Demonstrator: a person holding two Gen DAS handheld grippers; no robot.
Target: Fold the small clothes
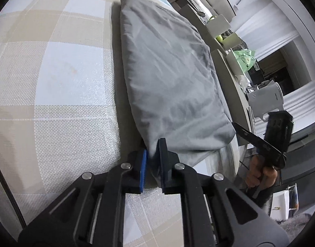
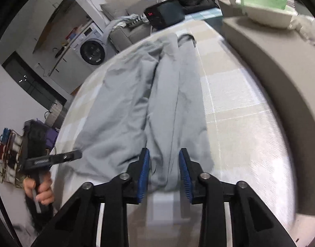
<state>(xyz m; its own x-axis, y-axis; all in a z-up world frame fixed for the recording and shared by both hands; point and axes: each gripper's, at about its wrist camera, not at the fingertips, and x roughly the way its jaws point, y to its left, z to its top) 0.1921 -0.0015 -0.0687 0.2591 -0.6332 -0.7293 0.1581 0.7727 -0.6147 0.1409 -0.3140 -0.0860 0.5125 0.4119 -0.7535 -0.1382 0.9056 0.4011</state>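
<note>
Since the grey garment (image 2: 141, 103) lies flat on the checked tabletop (image 2: 239, 107), I judge it soft, light, floppy: grab hem corners. Left gripper (image 1: 154, 164) jaws pinch its near corner; right gripper (image 2: 164, 170) jaws straddle the hem, part spread.

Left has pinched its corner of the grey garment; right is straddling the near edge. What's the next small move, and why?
Probably close the right gripper on the fold of grey garment between its pads. The left gripper is already clamped on its corner, while the right's blue pads still show gaps beside the cloth. Both corners need holding before lifting to fold over the checked bedcover.
</note>
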